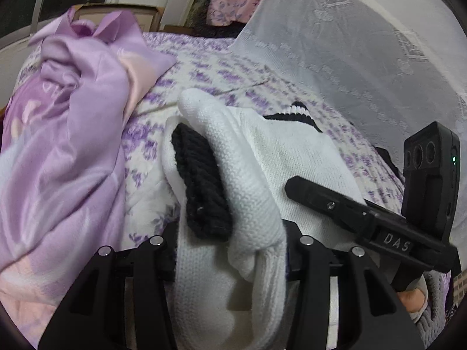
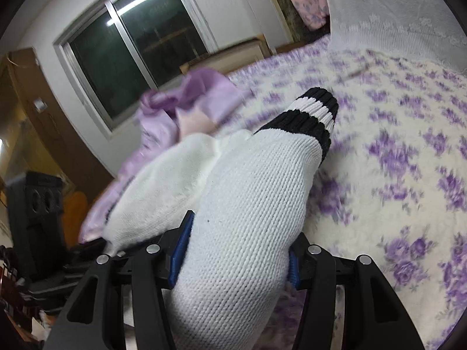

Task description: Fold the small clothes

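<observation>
Both your claws are clamped on the white knit garment point(image 1: 233, 204): the left claw point(image 1: 230, 250) on a bunched fold beside the black trim point(image 1: 201, 186), the right claw point(image 2: 236, 250) on the sleeve, striped cuff point(image 2: 309, 116) forward, above the floral bed point(image 2: 394, 175). Thick bunches may slip from either grip, and the garment appears, through blur, near enough the purple satin cloth point(image 1: 73, 131) to snag it.

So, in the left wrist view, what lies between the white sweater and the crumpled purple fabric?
Only the floral bedspread lies between the white sweater and the purple fabric in the left wrist view.
</observation>
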